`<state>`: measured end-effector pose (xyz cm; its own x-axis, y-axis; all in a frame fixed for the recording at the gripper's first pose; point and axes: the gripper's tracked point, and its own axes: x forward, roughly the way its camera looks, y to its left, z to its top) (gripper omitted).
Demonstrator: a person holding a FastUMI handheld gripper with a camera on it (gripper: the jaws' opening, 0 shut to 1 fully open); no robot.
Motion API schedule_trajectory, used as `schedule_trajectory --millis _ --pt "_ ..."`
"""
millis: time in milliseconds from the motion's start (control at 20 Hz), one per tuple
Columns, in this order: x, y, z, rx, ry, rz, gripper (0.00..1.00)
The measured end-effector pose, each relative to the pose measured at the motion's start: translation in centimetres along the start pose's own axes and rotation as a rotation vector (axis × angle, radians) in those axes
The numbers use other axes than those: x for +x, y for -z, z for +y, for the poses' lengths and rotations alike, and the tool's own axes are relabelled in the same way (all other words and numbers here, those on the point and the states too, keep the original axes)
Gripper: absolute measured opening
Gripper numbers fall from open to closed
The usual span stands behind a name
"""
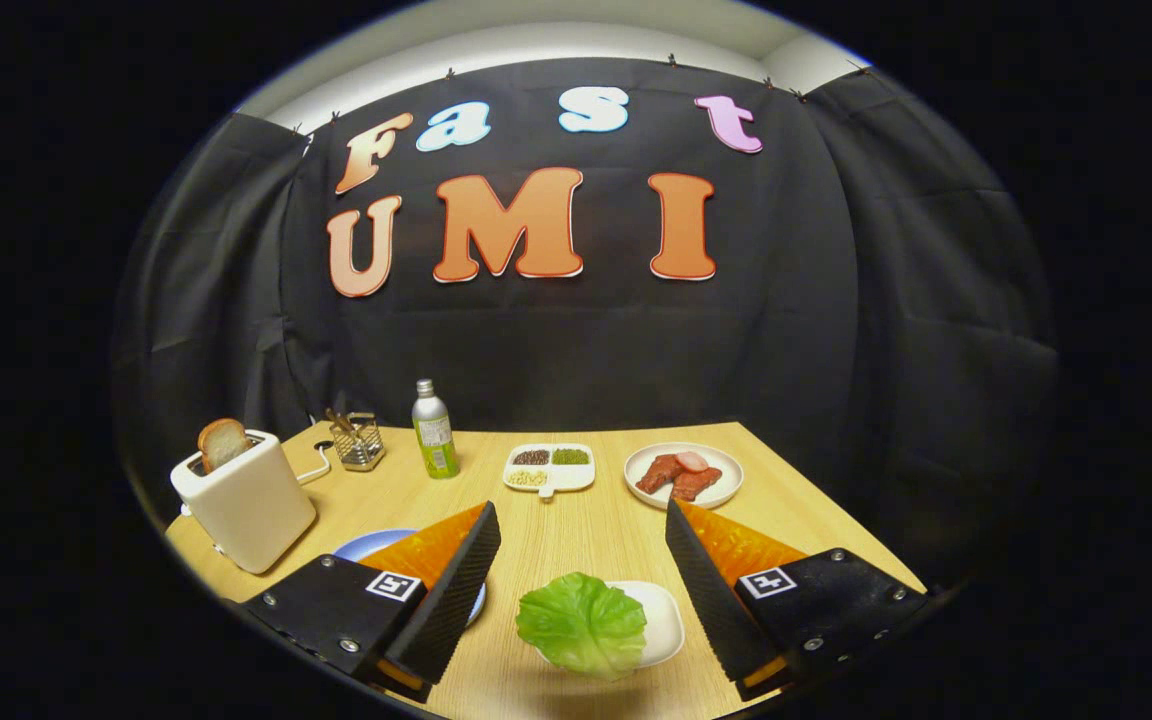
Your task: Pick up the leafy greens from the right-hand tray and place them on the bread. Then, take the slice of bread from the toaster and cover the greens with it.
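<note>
- The gripper view rides on the gripper (pixel 581 575) and looks forward along its two fingers (pixel 456 590), which stand wide apart.
- It sits low over the near part of the worktop (pixel 586 520) and faces the booth's black cloth wall (pixel 576 340) beyond the far edge.
- The leafy greens (pixel 581 625) lie close, between the fingers; the toaster (pixel 246 500) and far plate (pixel 684 475) lie farther ahead.

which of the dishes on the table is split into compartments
The white divided dish beyond the open gripper, between the bottle and the meat plate.
</note>
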<state>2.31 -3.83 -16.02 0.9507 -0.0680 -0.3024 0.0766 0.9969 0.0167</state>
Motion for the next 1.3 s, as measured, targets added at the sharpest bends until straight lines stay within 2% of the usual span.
schedule_trajectory --millis 550,1050,1300 --pt "3.2 9.7 -0.7 -0.078 -0.015 0.229 1.00" --pt "4.8 15.7 -0.5 -0.132 -0.060 0.382 1.00" --pt "4.9 16.8 -0.5 -0.090 -0.065 0.421 0.99"
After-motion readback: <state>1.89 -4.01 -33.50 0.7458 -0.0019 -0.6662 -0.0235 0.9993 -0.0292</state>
